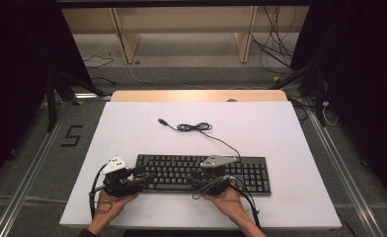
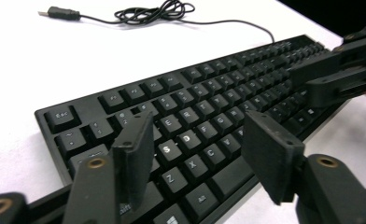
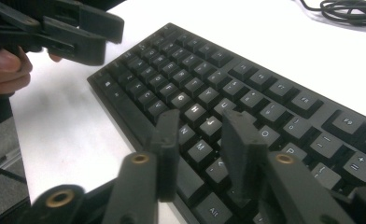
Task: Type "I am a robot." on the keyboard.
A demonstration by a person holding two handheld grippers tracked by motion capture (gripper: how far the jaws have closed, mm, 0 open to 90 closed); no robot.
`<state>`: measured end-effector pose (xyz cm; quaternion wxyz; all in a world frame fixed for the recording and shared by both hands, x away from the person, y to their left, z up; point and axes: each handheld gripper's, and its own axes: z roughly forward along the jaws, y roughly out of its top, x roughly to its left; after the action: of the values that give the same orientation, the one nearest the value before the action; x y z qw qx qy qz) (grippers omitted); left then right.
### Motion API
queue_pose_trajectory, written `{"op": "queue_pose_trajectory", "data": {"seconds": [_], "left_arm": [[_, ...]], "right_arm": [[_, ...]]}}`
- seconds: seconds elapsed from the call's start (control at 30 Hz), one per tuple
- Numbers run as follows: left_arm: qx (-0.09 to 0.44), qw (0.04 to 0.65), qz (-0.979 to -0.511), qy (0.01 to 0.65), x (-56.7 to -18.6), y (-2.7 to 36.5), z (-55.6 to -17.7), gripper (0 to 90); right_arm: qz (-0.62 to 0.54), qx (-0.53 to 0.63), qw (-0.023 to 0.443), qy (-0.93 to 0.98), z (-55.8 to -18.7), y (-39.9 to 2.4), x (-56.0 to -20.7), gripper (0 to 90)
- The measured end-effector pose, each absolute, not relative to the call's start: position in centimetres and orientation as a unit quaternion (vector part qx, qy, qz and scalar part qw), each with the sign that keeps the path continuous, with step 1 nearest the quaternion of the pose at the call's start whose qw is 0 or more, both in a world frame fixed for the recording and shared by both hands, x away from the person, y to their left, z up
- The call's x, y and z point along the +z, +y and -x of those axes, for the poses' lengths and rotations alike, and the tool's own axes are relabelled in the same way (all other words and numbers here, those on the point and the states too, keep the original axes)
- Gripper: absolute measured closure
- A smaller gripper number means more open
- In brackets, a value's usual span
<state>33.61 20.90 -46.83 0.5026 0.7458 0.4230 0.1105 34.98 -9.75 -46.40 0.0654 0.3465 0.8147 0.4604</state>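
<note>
Hovering over the flat black plastic keyboard [image 1: 204, 173]: left gripper [image 2: 197, 144] gaping wide, right gripper [image 3: 197, 140] narrower, both holding nothing.

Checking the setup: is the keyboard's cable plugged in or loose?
Loose: the cable lies coiled on the table, its USB plug free.
</note>
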Motion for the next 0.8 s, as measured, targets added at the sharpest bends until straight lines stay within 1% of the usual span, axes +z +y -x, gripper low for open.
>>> {"op": "queue_pose_trajectory", "data": {"seconds": [0.27, 0.5, 0.63, 0.8], "left_arm": [[0.105, 0.513, -0.742, 0.42, -46.6, 20.8, -33.3, 37.5], [0.102, 0.513, -0.74, 0.423, -46.5, 20.9, -33.1, 35.4], [0.098, 0.517, -0.737, 0.424, -46.5, 20.9, -33.1, 33.6], [0.096, 0.52, -0.738, 0.419, -46.5, 20.8, -33.0, 29.4]], "right_arm": [[-0.343, 0.454, 0.069, 0.819, -35.1, -9.3, -46.6, 81.3], [-0.342, 0.446, 0.066, 0.824, -35.3, -8.8, -47.0, 89.0], [-0.342, 0.441, 0.065, 0.828, -35.4, -8.5, -47.2, 90.0], [-0.344, 0.435, 0.064, 0.83, -35.6, -8.3, -47.4, 90.0]]}}
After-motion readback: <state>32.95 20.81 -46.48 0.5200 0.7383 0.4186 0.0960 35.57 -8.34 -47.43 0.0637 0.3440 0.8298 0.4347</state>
